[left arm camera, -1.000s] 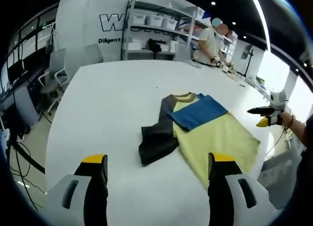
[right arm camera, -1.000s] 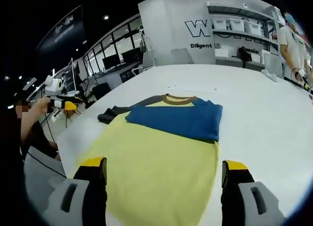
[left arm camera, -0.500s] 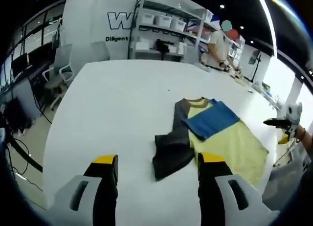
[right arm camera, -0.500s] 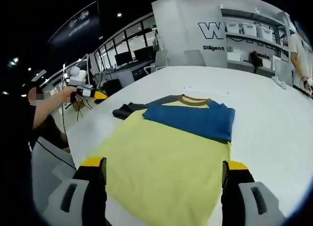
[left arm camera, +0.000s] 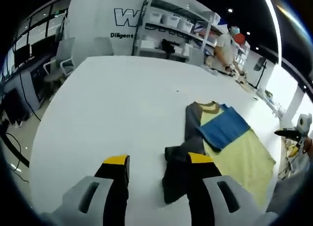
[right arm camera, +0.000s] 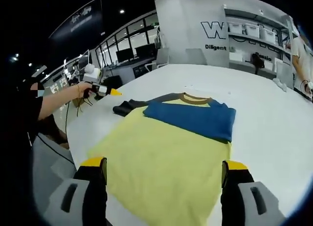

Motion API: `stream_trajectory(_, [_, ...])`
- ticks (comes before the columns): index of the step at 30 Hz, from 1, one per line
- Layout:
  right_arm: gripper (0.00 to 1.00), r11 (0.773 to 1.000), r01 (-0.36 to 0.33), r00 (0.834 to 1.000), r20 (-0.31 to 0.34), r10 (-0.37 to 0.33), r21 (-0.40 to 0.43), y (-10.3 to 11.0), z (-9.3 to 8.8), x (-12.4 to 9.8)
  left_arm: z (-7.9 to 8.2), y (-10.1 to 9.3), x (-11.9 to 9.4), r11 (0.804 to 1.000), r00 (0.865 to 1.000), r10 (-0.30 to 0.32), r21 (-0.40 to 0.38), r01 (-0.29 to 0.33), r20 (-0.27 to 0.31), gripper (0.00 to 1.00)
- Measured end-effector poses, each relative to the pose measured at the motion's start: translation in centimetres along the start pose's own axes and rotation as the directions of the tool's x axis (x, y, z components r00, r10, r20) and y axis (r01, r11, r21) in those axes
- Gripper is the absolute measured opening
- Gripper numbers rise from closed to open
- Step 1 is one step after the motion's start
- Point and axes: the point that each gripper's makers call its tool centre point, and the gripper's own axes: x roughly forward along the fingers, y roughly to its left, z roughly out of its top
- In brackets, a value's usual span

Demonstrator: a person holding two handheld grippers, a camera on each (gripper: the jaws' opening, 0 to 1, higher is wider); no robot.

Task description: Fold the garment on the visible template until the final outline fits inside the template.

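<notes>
My left gripper (left arm camera: 152, 162) has moved to the shirt's (right arm camera: 166, 152) dark sleeve (left arm camera: 178, 172), fingers narrower; right gripper's (right arm camera: 164, 168) fingers stay wide.

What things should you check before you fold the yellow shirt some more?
1. Blue sleeve folded over the yellow body: ok.
2. Dark sleeve folded in: not ok, it lies out on the white table.
3. Left gripper open, near the dark sleeve: ok.
4. Right gripper open over the yellow body: ok.
5. Template outline visible: cannot tell.
</notes>
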Motion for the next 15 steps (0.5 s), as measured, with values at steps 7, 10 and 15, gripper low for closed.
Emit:
stream_trajectory(7, [0.95,1.000,0.004,1.000,-0.009,-0.004,0.009,-0.2,-0.2,0.2,-0.7,-0.4,2.4,1.000,0.999,-0.030,-0.006,0.030,-0.043,0.31])
stream_trajectory(10, [0.95,1.000,0.008,1.000,-0.011,-0.008,0.011,-0.3,-0.3,0.1,-1.1,-0.5,3.5,0.999,0.997,-0.046,-0.017,0.045,-0.066,0.22])
stream_trajectory(15, [0.94,1.000,0.017,1.000,-0.019,-0.017,0.014,-0.6,-0.6,0.1,-1.5,-1.3,4.5,0.996,0.993,-0.084,-0.046,0.081,-0.077,0.20])
